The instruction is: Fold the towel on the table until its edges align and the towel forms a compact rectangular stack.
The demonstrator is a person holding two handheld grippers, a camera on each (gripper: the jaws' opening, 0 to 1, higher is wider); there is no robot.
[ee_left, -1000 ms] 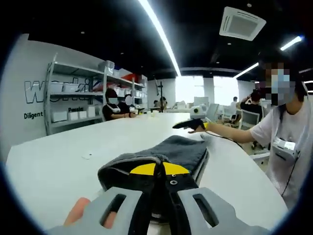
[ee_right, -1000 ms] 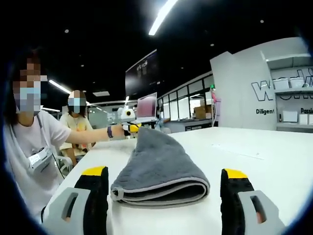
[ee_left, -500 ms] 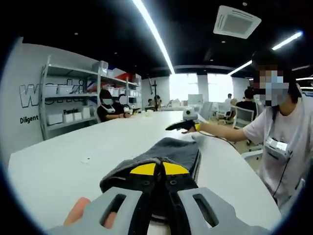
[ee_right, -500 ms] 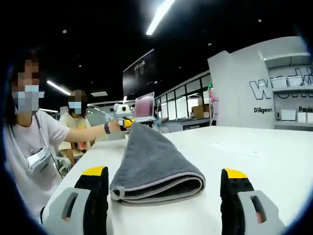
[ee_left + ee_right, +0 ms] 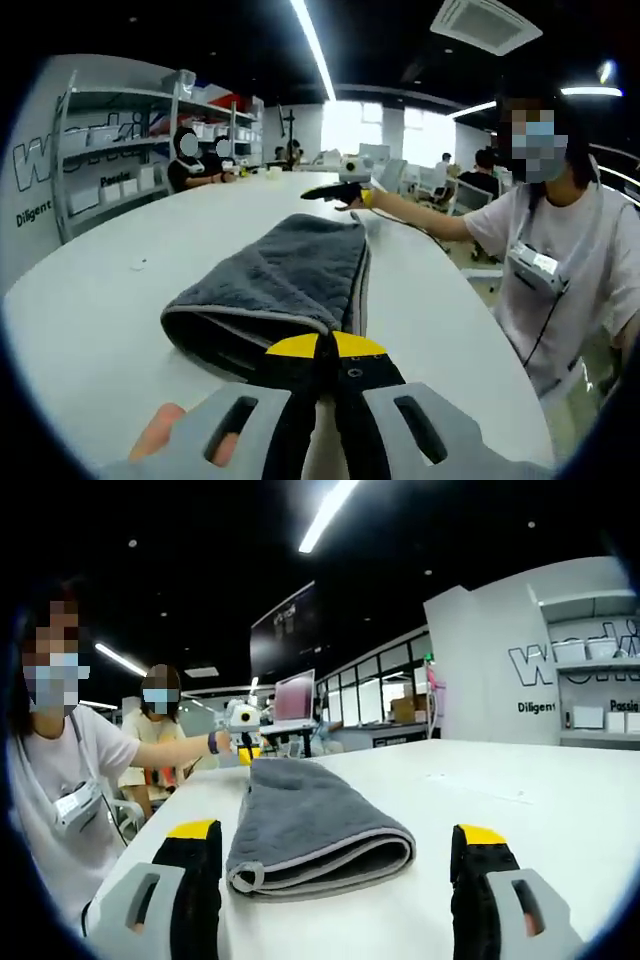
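Fuzzy matt grey cloth towel lies on the smooth, faintly glossy white table.

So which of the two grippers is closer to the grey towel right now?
Left. The left gripper, jaws shut, is right at the towel's near end; the right gripper is open, just short of its folded edge.

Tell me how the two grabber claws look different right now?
The left gripper has its jaws closed together, yellow tips touching; the right gripper has its jaws wide apart. The left sits right at the grey towel edge; the right has the towel lying between its jaws, untouched. Both have black jaws with yellow tips.
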